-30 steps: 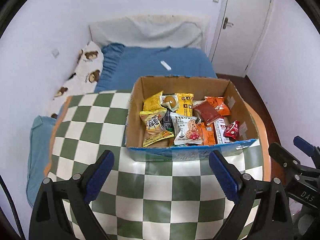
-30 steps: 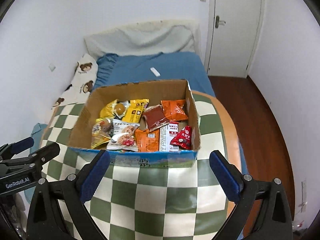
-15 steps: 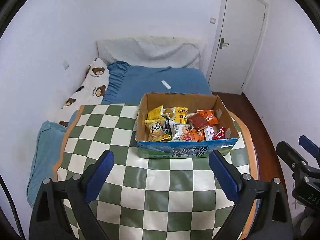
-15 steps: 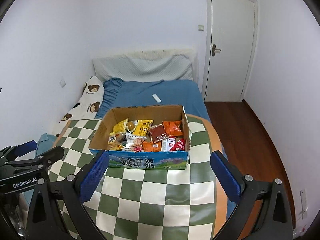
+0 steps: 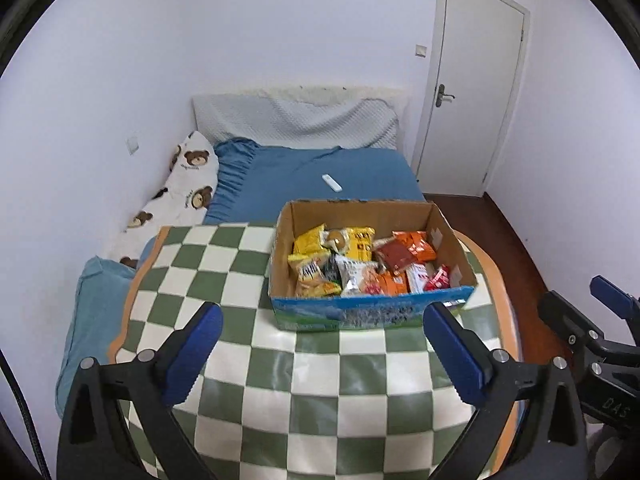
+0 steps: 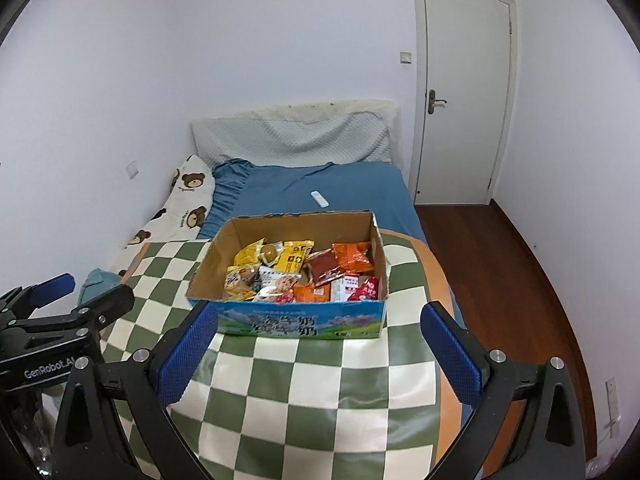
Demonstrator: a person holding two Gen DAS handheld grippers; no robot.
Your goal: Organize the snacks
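Cardboard box (image 5: pixel 372 316) w/ snack packets (image 5: pixel 360 264) is sitting on far part of checkered table (image 5: pixel 280 380), long axis running left-right. Left gripper (image 5: pixel 324 354) & right gripper (image 6: pixel 320 354) are gaping wide, holding nothing; left jaws just been opening.

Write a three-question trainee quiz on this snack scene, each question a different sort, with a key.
1. True or false: the cardboard box holds snack packets.
2. What lies on the blue bed? A) white remote B) book C) cup
3. Fill in: the right gripper has jaws that are ____ and empty.

Key: 1 true; 2 A, the white remote; 3 open.
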